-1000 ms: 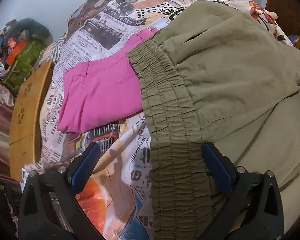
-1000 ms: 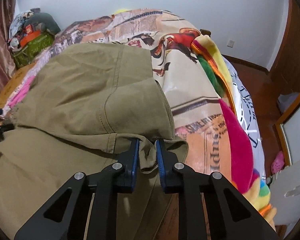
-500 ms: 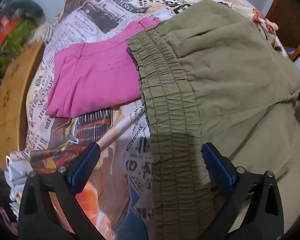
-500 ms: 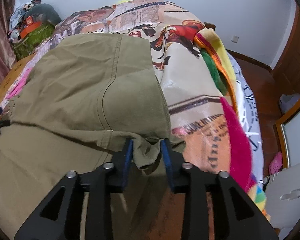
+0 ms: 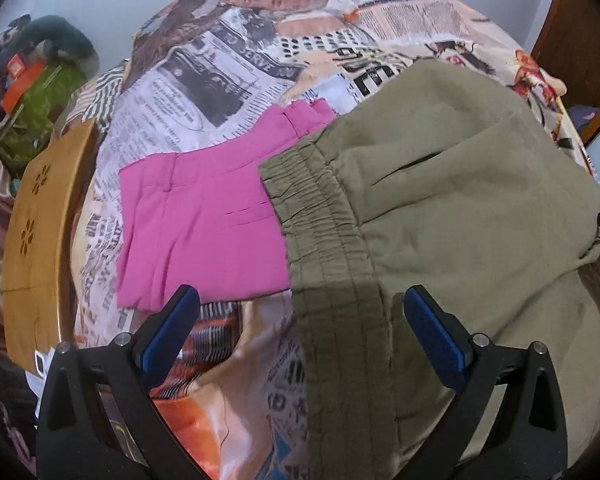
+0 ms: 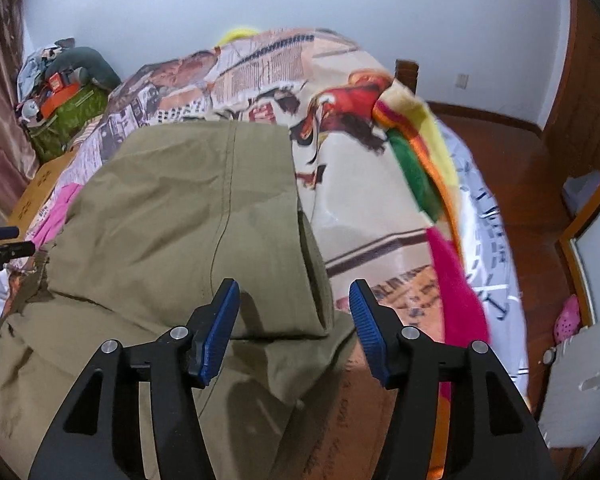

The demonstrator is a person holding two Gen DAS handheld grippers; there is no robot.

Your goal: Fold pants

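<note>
Pants, olive, are laid folded on bedspread, at 3 o'clock of pink garment. Right gripper: jaws just opened, hem released so the fold stays. Left gripper: spread wide, nothing held, waistband beneath.

Both grippers, left gripper and right gripper: black frames, blue ribbed pads (silver screws)
</note>
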